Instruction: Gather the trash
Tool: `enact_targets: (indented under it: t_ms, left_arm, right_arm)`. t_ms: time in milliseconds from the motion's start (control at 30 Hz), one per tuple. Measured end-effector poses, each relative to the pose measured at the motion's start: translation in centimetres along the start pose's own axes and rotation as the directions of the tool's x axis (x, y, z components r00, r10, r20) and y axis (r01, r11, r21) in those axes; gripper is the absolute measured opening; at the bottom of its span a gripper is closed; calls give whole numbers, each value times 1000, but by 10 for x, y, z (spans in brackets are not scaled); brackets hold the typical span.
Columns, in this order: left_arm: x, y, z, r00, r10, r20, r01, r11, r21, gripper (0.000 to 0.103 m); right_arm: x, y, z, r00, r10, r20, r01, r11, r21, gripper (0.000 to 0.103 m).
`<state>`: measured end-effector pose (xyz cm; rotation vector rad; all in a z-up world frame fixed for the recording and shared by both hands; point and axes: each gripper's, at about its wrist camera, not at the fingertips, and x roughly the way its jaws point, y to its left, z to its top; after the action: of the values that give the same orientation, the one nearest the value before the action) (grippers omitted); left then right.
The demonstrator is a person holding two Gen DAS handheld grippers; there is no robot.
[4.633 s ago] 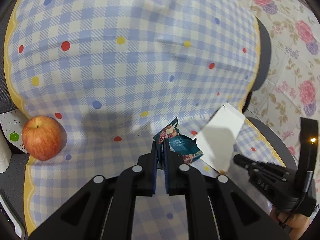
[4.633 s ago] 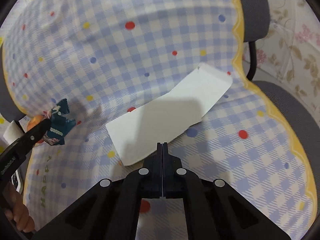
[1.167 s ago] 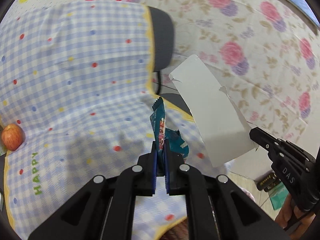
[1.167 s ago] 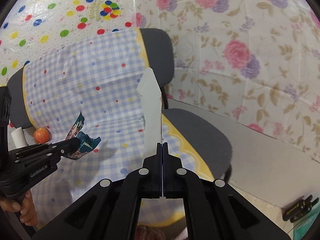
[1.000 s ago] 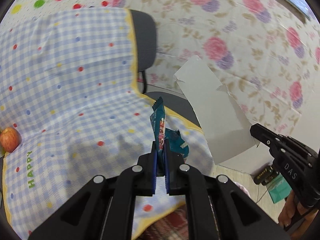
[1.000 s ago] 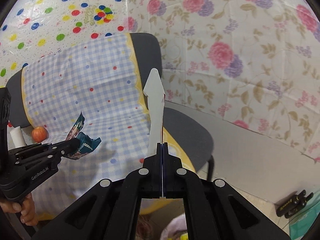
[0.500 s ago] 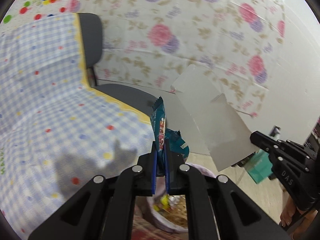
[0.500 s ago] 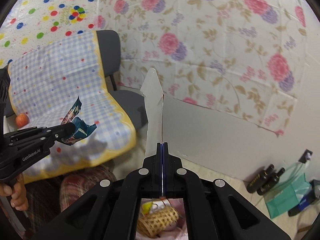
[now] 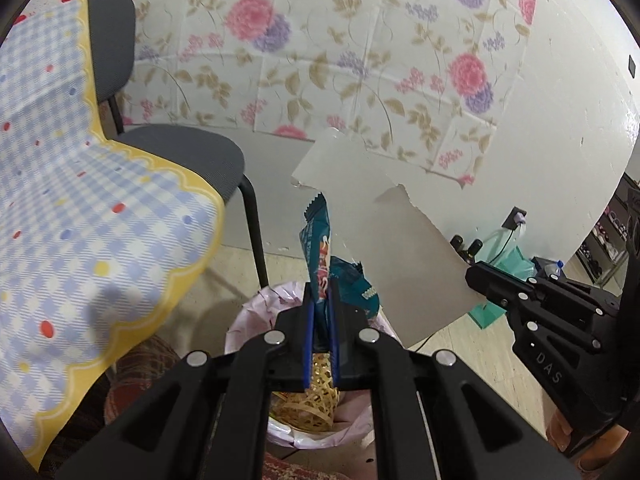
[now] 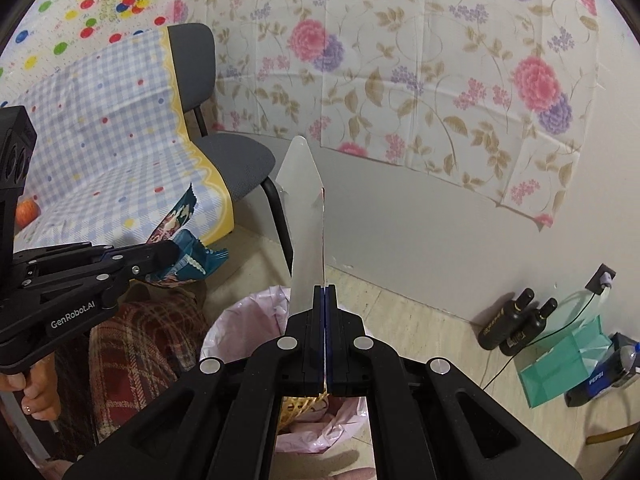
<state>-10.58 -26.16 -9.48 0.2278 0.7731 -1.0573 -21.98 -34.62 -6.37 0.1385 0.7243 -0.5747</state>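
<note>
**Both hands now over the bin**

The view has swung from the chair to the lined bin at lower centre. Left gripper stays clenched on the wrapper; right gripper on the paper. Both pieces look ready to drop.

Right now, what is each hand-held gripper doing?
Left hand-held gripper: shut on the snack wrapper.
Right hand-held gripper: shut on the torn paper sheet.

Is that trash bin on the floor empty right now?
No. The pink-lined trash bin already holds something: a woven yellow piece lies inside it, below the snack wrapper.
</note>
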Motion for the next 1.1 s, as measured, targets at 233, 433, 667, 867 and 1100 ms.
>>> enact_targets:
  t_ms: [233,433,667,867,1100]
  left_arm:
    - [24,1,1,998,-17,-57,17,1000,-2,13]
    - [33,12,-3,997,-14,-82,12,1000,-28,54]
    - [5,30,5,999,47,-8,-48,997,-62,62]
    - [-37,53,16,978,192,77,-184,978,-100,71]
    - [-85,87,21,910,401,106,-381,909,-168,86]
  right_arm:
    - [26,-3,-7,998,25,-61,-25,1000,8,4]
    - [38,1,-11,995,30,-98,-31,1000,-4,16]
    - [20,4,7,998,55,-30,-54,998,14,24]
    - [0,26,31,989,135,51,-135,991,-4,35]
    - [-8,70,62,956,271,110,-266,962,-59,50]
